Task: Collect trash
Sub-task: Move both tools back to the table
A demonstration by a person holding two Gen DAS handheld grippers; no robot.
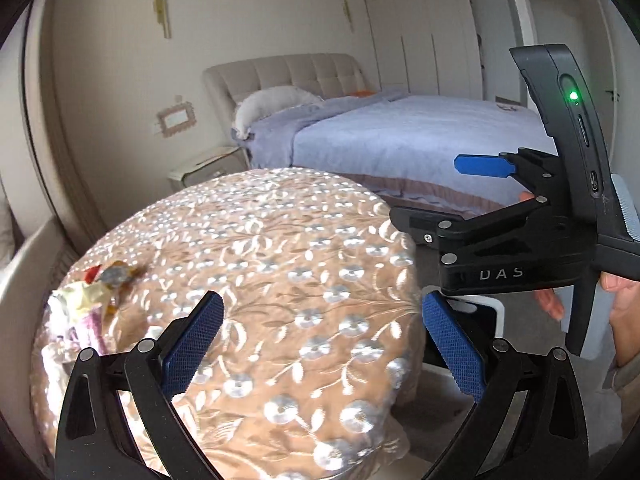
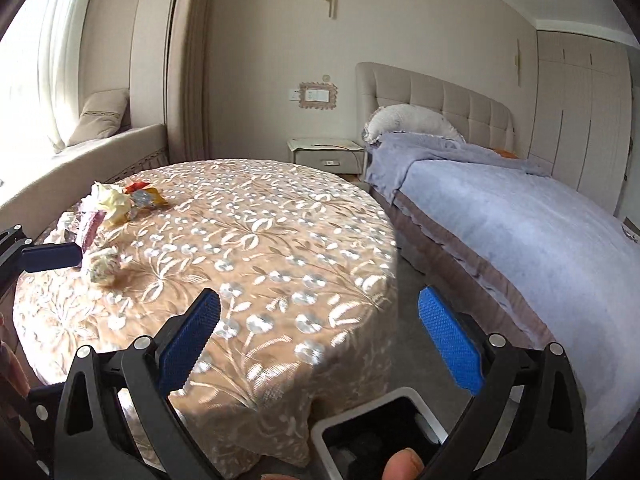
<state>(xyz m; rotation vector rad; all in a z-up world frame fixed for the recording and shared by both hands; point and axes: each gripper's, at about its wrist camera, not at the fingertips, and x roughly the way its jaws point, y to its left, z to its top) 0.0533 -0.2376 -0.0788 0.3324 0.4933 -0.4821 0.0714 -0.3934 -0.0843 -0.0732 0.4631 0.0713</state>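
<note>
Both the left gripper (image 1: 322, 344) and right gripper (image 2: 318, 342) are hanging with blue-padded fingers spread wide and empty over the round table in its tan floral embroidered cloth (image 2: 256, 248), whose far left edge is holding the crumpled wrappers and paper trash (image 2: 116, 204).

A sunlit bedroom: lavender-covered bed (image 2: 500, 208), tufted headboard (image 2: 440, 96), nightstand (image 2: 326, 156), beige walls, perhaps grey carpet.
</note>
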